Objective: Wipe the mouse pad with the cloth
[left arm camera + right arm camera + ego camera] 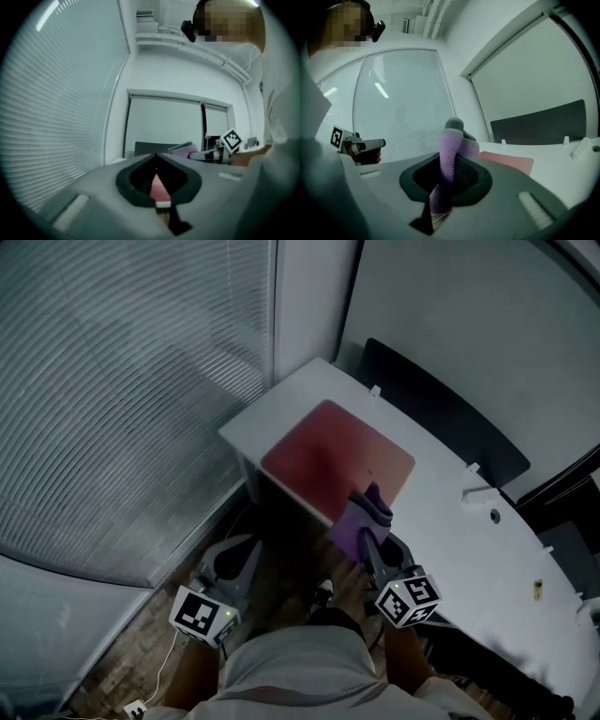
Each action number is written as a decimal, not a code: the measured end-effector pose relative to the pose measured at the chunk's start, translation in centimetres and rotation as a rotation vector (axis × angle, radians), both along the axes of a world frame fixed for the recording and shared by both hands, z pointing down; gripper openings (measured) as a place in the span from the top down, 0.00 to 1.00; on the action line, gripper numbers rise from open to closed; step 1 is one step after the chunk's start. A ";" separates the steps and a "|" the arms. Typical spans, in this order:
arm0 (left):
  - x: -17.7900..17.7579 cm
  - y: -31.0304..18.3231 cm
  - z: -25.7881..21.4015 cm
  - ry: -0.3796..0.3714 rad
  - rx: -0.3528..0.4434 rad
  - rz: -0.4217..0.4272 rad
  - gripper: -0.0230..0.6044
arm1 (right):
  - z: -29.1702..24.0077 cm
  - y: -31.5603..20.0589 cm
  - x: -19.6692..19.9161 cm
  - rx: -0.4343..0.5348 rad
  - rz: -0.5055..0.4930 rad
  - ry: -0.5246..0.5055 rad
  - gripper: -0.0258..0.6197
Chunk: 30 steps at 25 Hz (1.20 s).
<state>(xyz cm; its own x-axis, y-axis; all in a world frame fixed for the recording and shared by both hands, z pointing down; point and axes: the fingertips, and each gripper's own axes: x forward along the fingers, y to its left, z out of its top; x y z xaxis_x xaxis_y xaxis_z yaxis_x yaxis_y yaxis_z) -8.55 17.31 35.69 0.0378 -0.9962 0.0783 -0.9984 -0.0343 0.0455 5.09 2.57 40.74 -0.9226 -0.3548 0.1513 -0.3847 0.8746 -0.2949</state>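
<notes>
A pink-red mouse pad (337, 460) lies on the near corner of a white desk (469, 540). My right gripper (368, 535) hovers at the pad's front edge, shut on a purple cloth (354, 521) with a grey end. In the right gripper view the cloth (450, 150) stands up between the jaws, with the mouse pad (508, 161) beyond it. My left gripper (249, 547) hangs low at the left, off the desk and over the floor. Its jaws meet at the tips with nothing held. A sliver of the mouse pad (158, 187) shows through them.
A dark panel (441, 418) runs along the desk's far side. Window blinds (122, 381) fill the left. Small white fittings (478, 493) and a yellow item (538, 590) sit on the desk to the right. A cable and a plug (136, 707) lie on the wooden floor.
</notes>
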 end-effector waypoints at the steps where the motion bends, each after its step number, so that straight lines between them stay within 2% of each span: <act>1: -0.2 -1.4 -0.1 -0.003 0.002 -0.003 0.96 | -0.1 -1.4 -0.4 -0.002 -0.008 -0.003 0.88; 6: -0.8 -9.6 -0.8 -0.016 -0.001 -0.012 0.96 | 0.3 -9.2 -1.1 -0.035 -0.015 -0.017 0.88; 13: -1.4 -20.2 -0.7 -0.028 -0.006 0.021 0.96 | 1.3 -19.4 -1.5 -0.058 -0.006 -0.002 0.88; 17: -3.0 -24.1 1.0 -0.026 -0.028 0.057 0.96 | 2.6 -22.5 -2.2 -0.068 0.017 0.025 0.88; 20: -4.8 -27.1 1.7 -0.011 -0.031 0.097 0.96 | 3.7 -24.2 -3.2 -0.113 0.053 0.048 0.88; 25: -10.1 -31.4 4.7 0.034 -0.025 0.185 0.96 | 7.5 -26.5 -8.9 -0.260 0.041 0.122 0.88; 30: -15.4 -34.8 8.3 0.082 -0.050 0.261 0.96 | 10.6 -29.0 -15.0 -0.319 0.116 0.143 0.88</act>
